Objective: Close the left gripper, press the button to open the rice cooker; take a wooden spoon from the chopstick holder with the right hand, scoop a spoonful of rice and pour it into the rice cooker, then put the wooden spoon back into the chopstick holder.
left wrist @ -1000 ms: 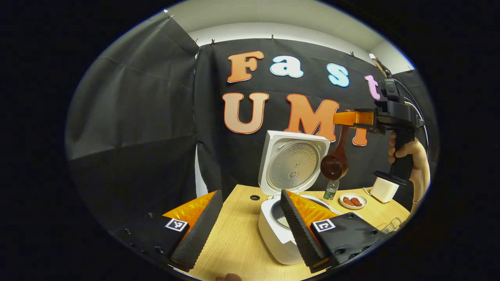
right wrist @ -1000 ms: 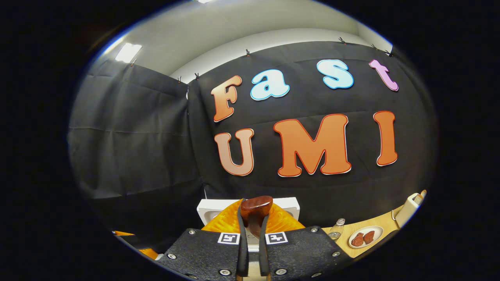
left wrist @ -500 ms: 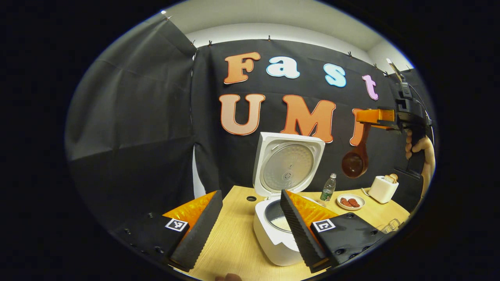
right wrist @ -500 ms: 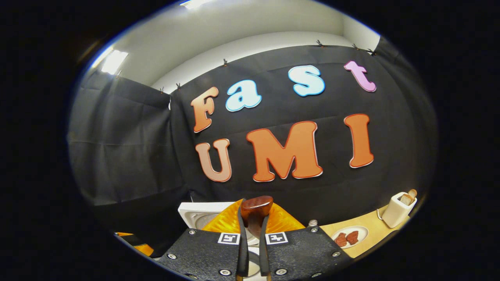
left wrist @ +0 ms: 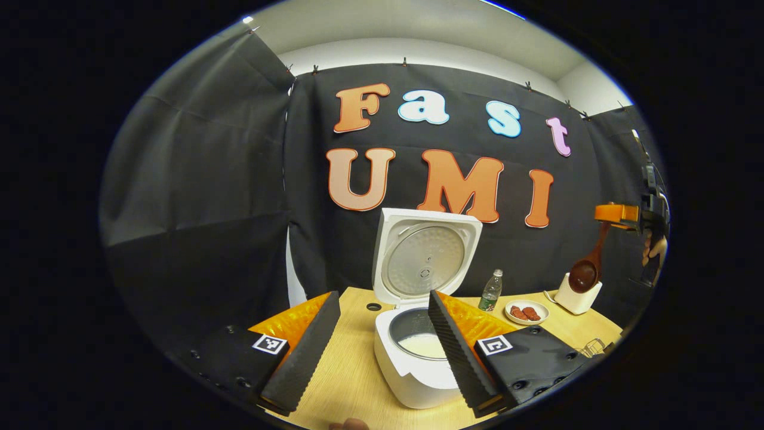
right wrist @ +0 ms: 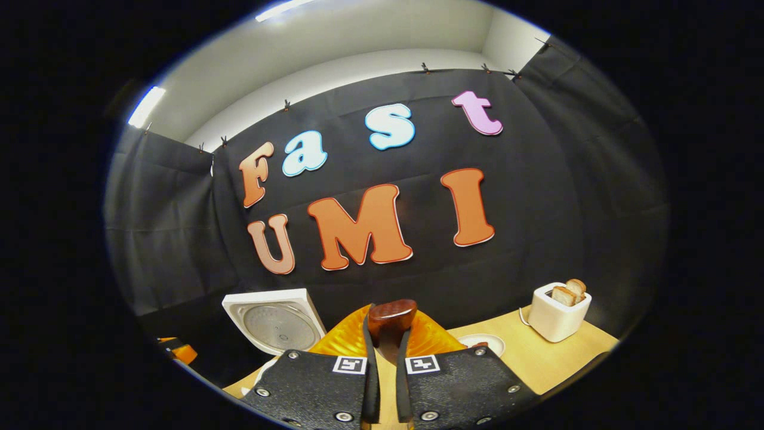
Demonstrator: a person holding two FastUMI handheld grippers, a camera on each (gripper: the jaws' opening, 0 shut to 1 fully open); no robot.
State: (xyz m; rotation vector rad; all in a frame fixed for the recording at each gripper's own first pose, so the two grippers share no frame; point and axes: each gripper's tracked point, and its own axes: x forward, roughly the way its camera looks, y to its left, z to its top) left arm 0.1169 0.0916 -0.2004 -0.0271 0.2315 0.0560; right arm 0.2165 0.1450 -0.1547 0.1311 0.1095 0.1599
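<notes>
From the left gripper view I see my left gripper [left wrist: 378, 352] held low over the light wooden table [left wrist: 349, 376], its jaws standing wide apart with nothing between them. Between the two black ribbed fingers [left wrist: 301, 352] sits the white rice cooker [left wrist: 412, 370], its square lid [left wrist: 425, 257] standing upright at the far side and showing the round metal inner plate. The pot is open and I can see a pale layer of rice [left wrist: 419, 345] in its bottom.

To the right of the cooker, farther back on the table, stand a small clear plastic bottle with a green label [left wrist: 491, 291], a small white dish with reddish-brown pieces on it [left wrist: 526, 312], and a white toaster [left wrist: 578, 297].

My right gripper [left wrist: 621, 213] shows at the far right edge of that view, raised well above the table. The dark brown wooden spoon [left wrist: 588, 266] hangs down from it, bowl lowest, in front of the toaster from this angle. The bowl looks empty, though it is small and dark, so I cannot be sure.

In the right gripper view the jaws are clamped on the spoon handle [right wrist: 390, 319], whose rounded end pokes up between the two pads. Beyond them I see the open cooker lid [right wrist: 276, 322] to the left, and to the right the toaster [right wrist: 558, 315] with two slices of bread [right wrist: 568, 292] standing in it.
</notes>
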